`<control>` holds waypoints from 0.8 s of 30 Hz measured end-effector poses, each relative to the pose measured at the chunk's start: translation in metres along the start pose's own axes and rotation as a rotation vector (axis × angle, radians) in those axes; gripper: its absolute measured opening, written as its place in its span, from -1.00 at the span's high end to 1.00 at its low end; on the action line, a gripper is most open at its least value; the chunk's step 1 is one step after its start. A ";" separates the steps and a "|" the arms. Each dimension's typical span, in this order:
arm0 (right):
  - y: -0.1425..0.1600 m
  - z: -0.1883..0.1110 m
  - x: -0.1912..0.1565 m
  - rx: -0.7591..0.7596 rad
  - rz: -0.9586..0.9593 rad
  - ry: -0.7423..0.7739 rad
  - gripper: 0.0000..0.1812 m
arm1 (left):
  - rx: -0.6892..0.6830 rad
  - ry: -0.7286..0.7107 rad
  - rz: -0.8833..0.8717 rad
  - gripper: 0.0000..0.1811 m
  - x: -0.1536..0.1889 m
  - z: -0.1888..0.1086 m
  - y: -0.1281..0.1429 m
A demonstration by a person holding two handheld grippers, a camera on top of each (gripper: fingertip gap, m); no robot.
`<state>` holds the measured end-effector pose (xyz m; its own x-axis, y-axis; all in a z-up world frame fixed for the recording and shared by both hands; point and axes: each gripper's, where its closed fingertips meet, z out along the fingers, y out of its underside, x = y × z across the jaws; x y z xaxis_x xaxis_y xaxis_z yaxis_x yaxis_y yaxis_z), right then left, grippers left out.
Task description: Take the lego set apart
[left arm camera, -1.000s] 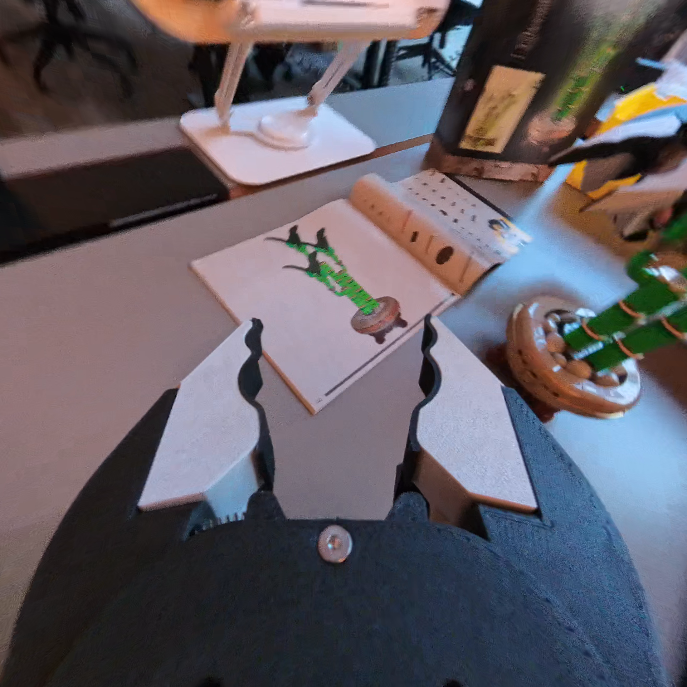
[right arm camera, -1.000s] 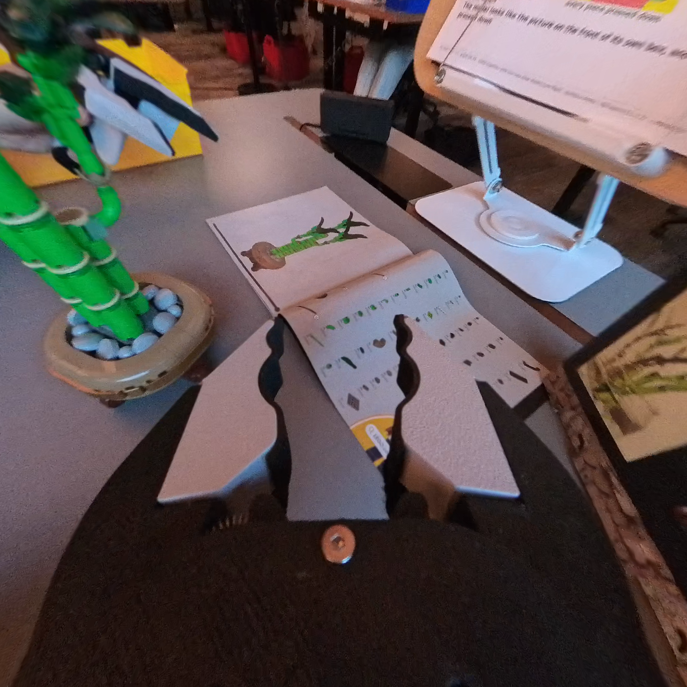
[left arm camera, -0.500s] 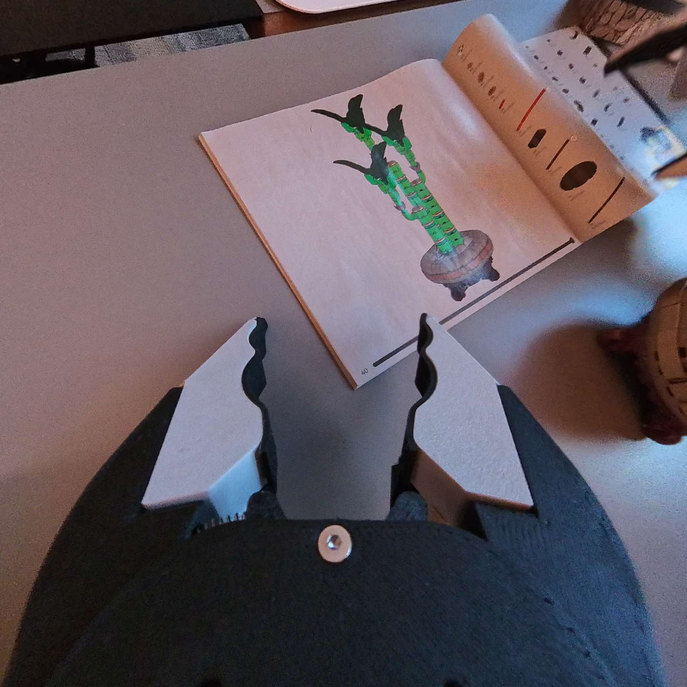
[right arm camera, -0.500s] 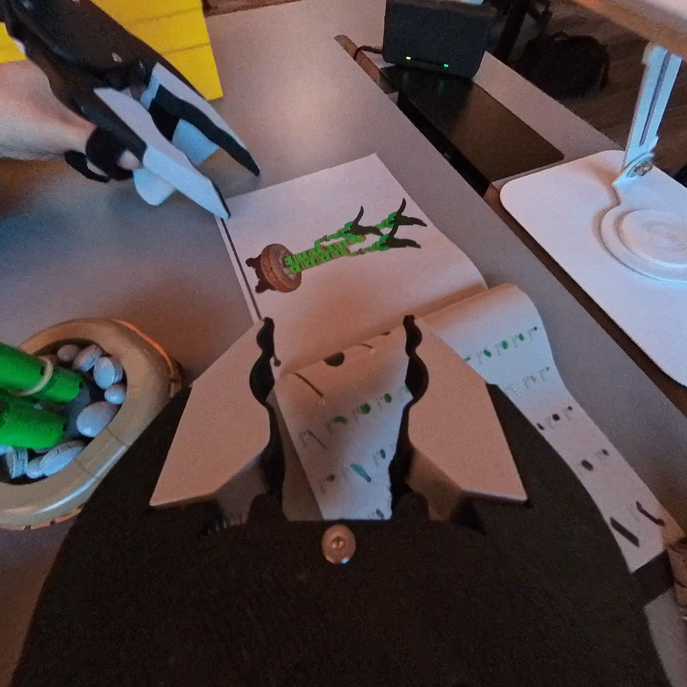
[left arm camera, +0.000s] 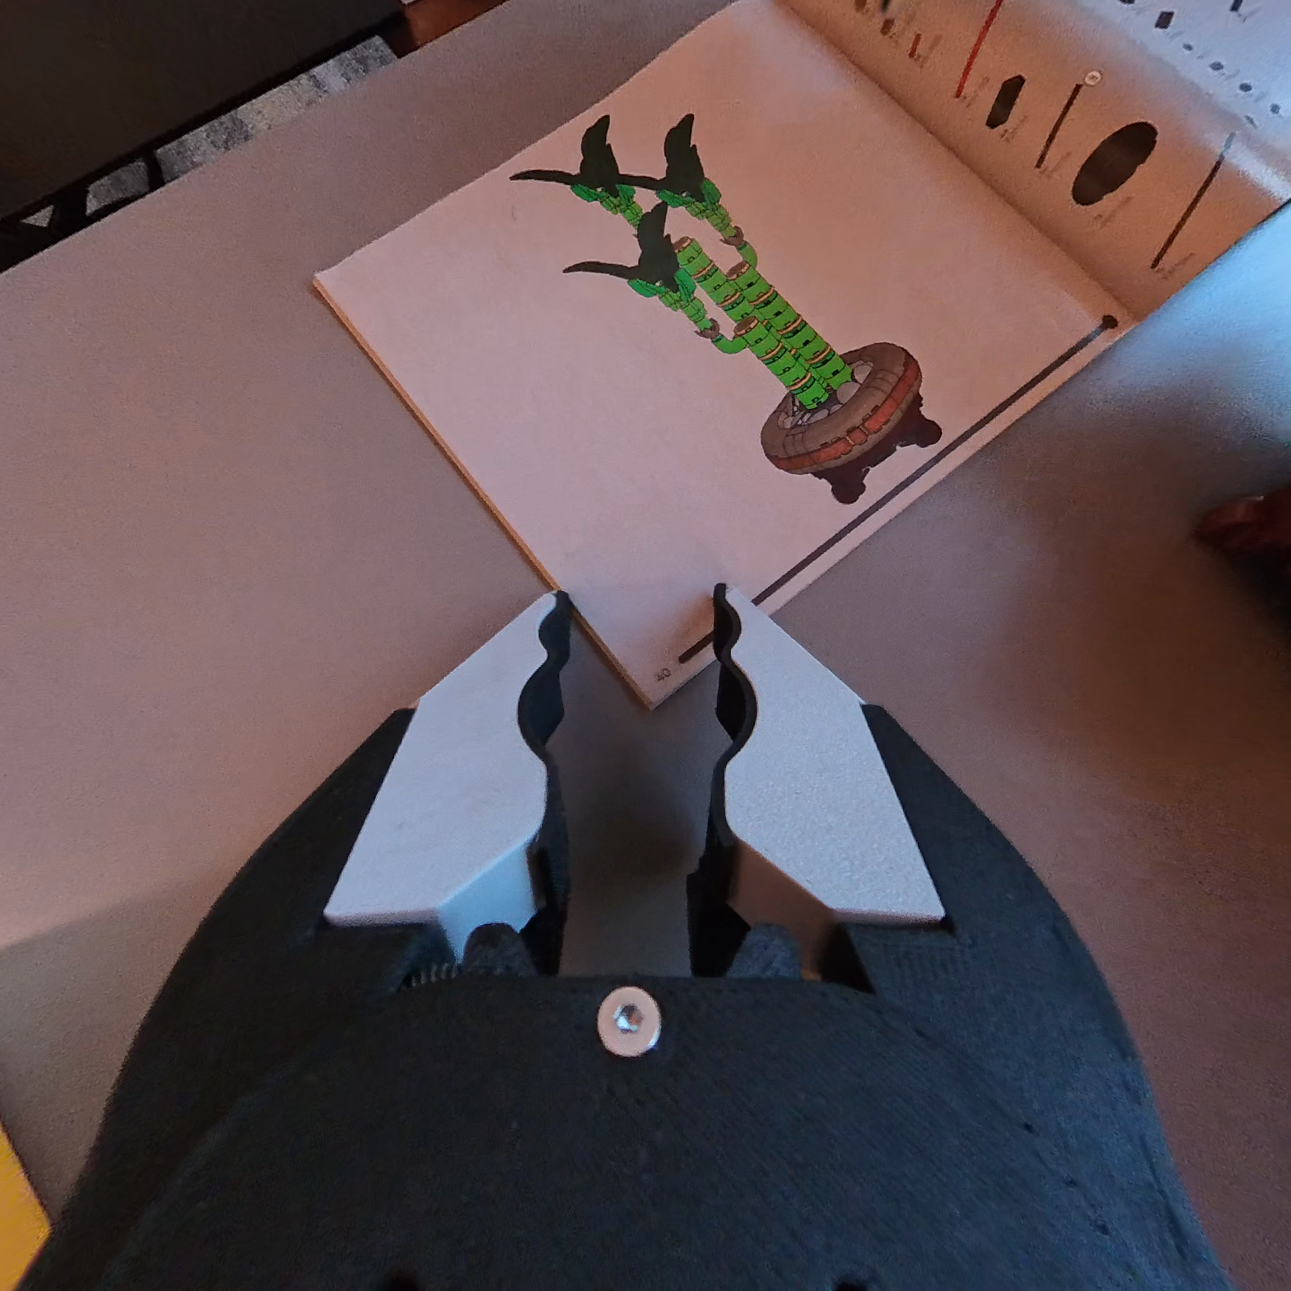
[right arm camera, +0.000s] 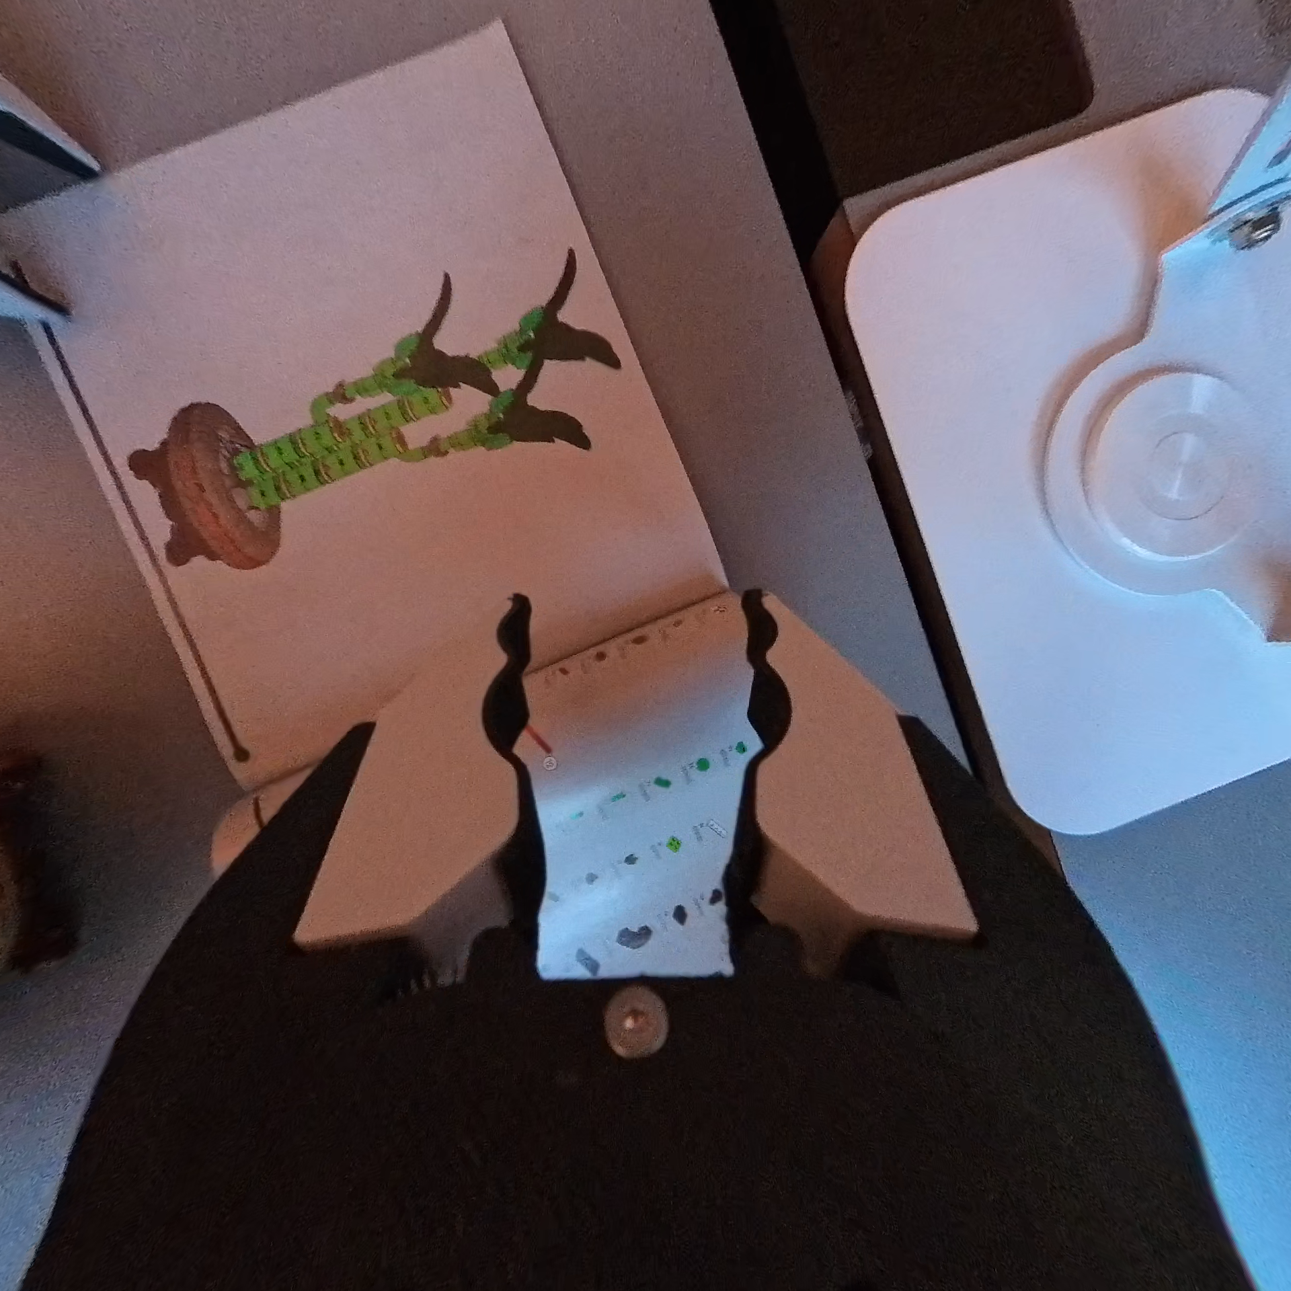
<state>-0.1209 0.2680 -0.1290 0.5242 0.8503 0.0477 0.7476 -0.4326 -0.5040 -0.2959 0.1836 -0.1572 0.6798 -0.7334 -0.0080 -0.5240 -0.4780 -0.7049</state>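
Only the edges of the lego set show: a dark red-brown foot (left arm camera: 1250, 524) at the right edge of the left wrist view, and a blurred brown part of its pot (right arm camera: 17, 901) at the left edge of the right wrist view. The green stalks are out of sight. My left gripper (left arm camera: 639, 601) is open with a narrow gap and empty, low over the near corner of the open instruction booklet (left arm camera: 629, 419). My right gripper (right arm camera: 636, 601) is open and empty above the booklet's curled parts page (right arm camera: 629, 859).
The booklet (right arm camera: 384, 559) lies on the grey table (left arm camera: 209, 559). A white stand base (right arm camera: 1013, 489) is to the right, with a black device (right arm camera: 908, 70) behind it. A yellow object (left arm camera: 14, 1201) shows at the lower left. Part of the other gripper (right arm camera: 28, 140) shows at the upper left.
Both grippers have tipped down and moved closer to the booklet. The lego plant has slid almost out of both views. The left jaws have narrowed to about half their gap.
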 end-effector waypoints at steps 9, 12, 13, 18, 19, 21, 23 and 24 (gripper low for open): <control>0.022 0.010 0.020 -0.148 0.071 -0.043 0.25 | 0.004 0.028 0.057 0.97 -0.001 -0.005 0.005; 0.028 0.010 0.013 -0.189 0.118 -0.122 0.35 | 0.010 -0.007 0.119 0.98 -0.001 -0.005 0.005; 0.030 0.010 0.009 -0.205 0.131 -0.150 0.37 | 0.011 -0.019 0.137 0.98 -0.001 -0.005 0.005; 0.040 0.003 -0.019 -0.275 0.154 -0.288 0.48 | 0.012 -0.066 0.152 1.00 0.001 -0.008 0.008; 0.047 0.000 -0.023 -0.312 0.155 -0.308 0.49 | 0.009 -0.073 0.160 1.00 0.001 -0.008 0.009; 0.053 -0.004 -0.029 -0.345 0.171 -0.335 0.51 | 0.008 -0.081 0.169 1.00 0.001 -0.009 0.009; 0.057 -0.007 -0.033 -0.358 0.190 -0.355 0.51 | 0.007 -0.081 0.168 1.00 0.001 -0.009 0.009; 0.059 -0.009 -0.034 -0.357 0.200 -0.359 0.51 | 0.008 -0.079 0.161 1.00 0.002 -0.009 0.009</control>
<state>-0.0908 0.2113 -0.1529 0.5449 0.7631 -0.3476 0.7724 -0.6181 -0.1462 -0.3041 0.1740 -0.1572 0.6254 -0.7600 -0.1770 -0.6259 -0.3531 -0.6954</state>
